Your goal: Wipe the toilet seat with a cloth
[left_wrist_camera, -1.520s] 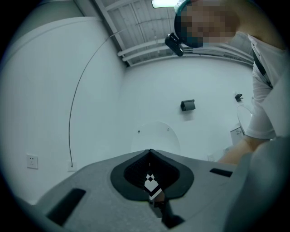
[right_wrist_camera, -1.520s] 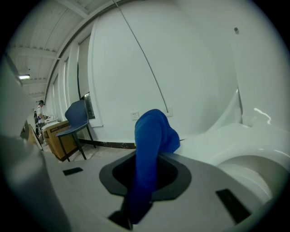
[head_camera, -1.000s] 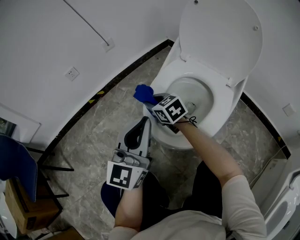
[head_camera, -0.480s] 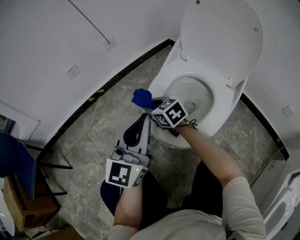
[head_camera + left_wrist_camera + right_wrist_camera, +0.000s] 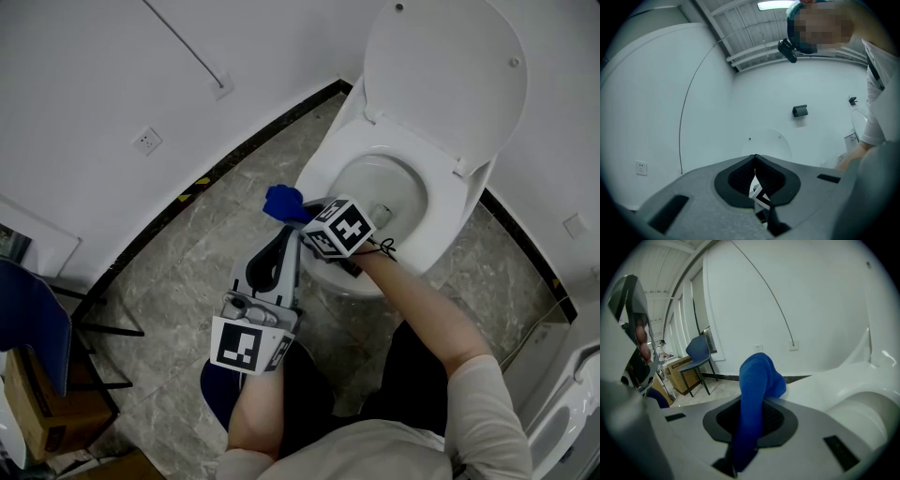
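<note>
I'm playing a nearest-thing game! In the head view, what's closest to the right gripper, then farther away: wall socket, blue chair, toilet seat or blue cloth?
1. Blue cloth, pinched in the right gripper.
2. Toilet seat, right beside it.
3. Wall socket, up on the left wall.
4. Blue chair, at the far left edge.

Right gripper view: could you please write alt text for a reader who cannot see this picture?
The right claw is shut on a blue cloth, whose bunched end sticks up by the edge of a white toilet on the right. Behind are a white wall and, at left, a blue chair beside a cardboard box.
</note>
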`<state>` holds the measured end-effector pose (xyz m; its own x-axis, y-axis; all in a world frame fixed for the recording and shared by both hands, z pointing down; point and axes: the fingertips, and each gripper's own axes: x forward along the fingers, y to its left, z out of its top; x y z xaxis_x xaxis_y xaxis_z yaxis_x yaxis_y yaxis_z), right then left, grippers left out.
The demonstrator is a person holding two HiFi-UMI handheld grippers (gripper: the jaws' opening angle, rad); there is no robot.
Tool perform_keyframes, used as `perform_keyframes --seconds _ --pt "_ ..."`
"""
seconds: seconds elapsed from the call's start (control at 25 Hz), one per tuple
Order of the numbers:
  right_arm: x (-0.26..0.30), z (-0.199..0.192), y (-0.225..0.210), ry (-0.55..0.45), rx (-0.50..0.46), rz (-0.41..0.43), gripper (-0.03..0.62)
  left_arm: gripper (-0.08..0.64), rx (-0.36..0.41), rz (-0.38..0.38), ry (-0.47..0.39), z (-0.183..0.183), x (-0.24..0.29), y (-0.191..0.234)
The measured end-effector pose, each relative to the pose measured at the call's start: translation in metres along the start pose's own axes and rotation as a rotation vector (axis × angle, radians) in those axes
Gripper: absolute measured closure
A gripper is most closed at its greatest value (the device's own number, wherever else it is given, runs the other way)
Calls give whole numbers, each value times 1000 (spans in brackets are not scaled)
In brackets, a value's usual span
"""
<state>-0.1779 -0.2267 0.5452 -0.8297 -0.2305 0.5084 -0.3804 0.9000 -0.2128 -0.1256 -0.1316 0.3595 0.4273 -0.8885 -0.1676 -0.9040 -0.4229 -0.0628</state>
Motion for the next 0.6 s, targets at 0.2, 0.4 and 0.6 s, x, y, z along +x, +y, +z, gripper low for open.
perform_keyframes --seconds 0.2,0.4,0.6 --pt "0 -1 4 22 8 -1 529 552 3 11 7 -1 -2 4" --pt "0 -2 3 22 16 -5 529 552 1 37 24 -5 -7 14" --pt "-1 -2 3 29 25 -16 529 552 -17 56 26 -3 -12 20"
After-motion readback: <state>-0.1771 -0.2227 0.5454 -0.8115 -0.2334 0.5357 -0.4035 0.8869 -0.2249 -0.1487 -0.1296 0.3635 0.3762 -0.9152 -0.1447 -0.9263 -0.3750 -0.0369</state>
